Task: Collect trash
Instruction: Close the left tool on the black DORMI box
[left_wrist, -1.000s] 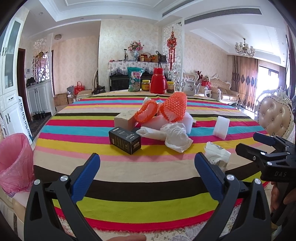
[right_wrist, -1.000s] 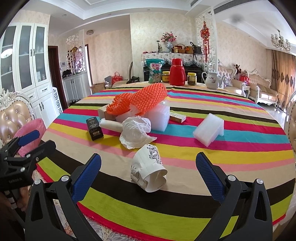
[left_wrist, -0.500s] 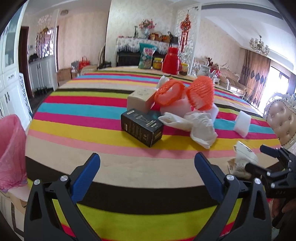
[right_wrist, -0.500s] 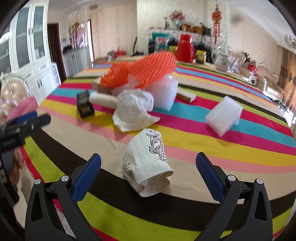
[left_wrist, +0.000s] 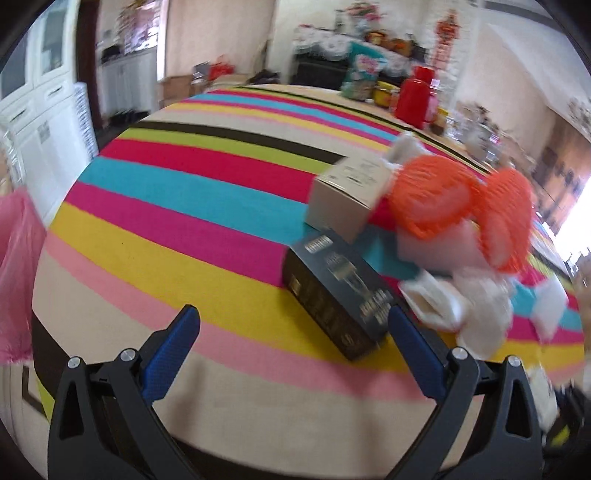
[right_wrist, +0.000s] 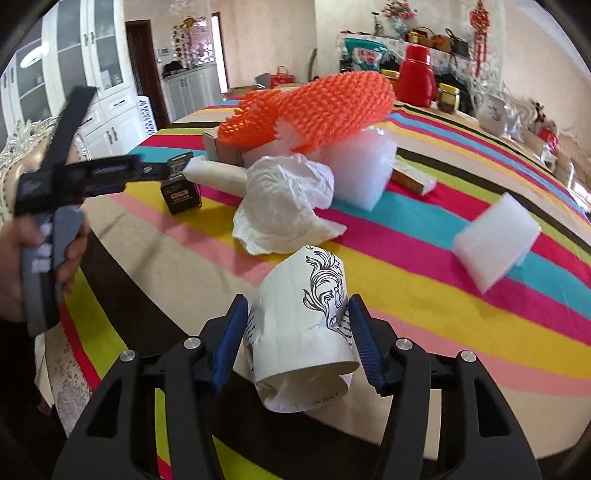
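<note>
**Trash on the striped table: closing on the paper cup**

Trash lies scattered over the striped tablecloth (right_wrist: 424, 295); the piece in hand is the crumpled paper cup (right_wrist: 306, 332), lying on its side at 6 o'clock in the right wrist view, its open mouth turned toward the camera; the right gripper (right_wrist: 293, 338) has a blue pad on each side of it, and the pads look to be touching or just about touching the paper, so I judge the claw clenched on the cup, though not yet squeezing it flat.

The left gripper (left_wrist: 293, 350) is released, its fingers wide apart above the cloth; a black box (left_wrist: 336, 295) lies at 1 o'clock of it, near its right finger; the view is blurred.

To do this step well, as a judgement: squeeze only until the paper gives a little, since the cup is thin and already dented; grip near the middle of the wall, not the soft rim; lift straight up before swinging away, so the cup does not drag the white plastic bag (right_wrist: 284, 206) lying just beyond it at 12 o'clock.

The pink bin bag (left_wrist: 16, 273) shows at 9 o'clock in the left wrist view, off the table edge; that is the likely drop place; the orange foam net (right_wrist: 314, 107), foam blocks (right_wrist: 495, 247) and boxes are yet to be gathered.
</note>
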